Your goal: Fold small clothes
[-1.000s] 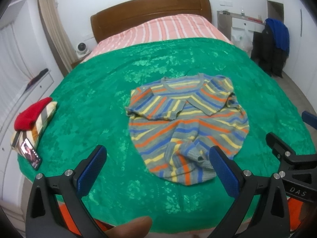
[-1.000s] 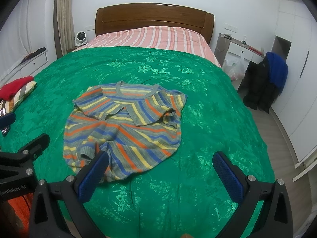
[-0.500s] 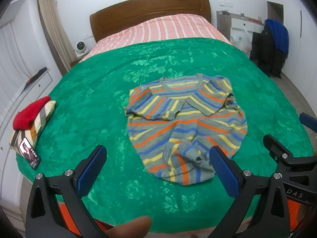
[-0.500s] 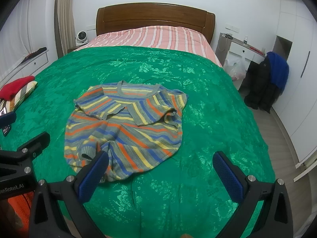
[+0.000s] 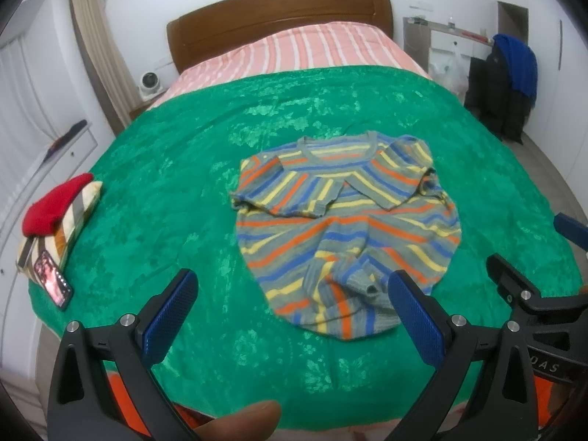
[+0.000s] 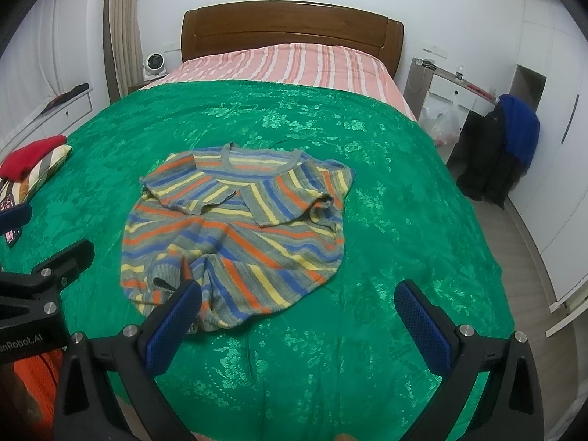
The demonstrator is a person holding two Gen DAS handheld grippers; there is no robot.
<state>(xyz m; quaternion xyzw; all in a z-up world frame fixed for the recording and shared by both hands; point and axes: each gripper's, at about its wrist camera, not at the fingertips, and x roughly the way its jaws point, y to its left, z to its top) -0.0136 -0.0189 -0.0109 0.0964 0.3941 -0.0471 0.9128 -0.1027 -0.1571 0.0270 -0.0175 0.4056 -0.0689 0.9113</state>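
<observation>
A small striped sweater [image 5: 345, 220], grey with orange, blue and yellow bands, lies on the green bedspread [image 5: 165, 183] with both sleeves folded in over the chest and the hem bunched. It also shows in the right wrist view [image 6: 235, 231]. My left gripper [image 5: 294, 312] is open and empty, held above the near edge of the bed, just short of the hem. My right gripper [image 6: 297, 316] is open and empty, to the right of the hem. Each gripper shows at the edge of the other's view.
A folded pile with a red garment [image 5: 55, 202] on top and a phone [image 5: 53, 283] lie at the bed's left edge. A wooden headboard [image 5: 279, 11] stands at the far end. A chair with dark and blue clothes [image 6: 503, 147] stands right of the bed.
Both grippers have drifted slightly, so the sweater sits a little differently in the views. The sweater has not moved and both grippers stay open.
</observation>
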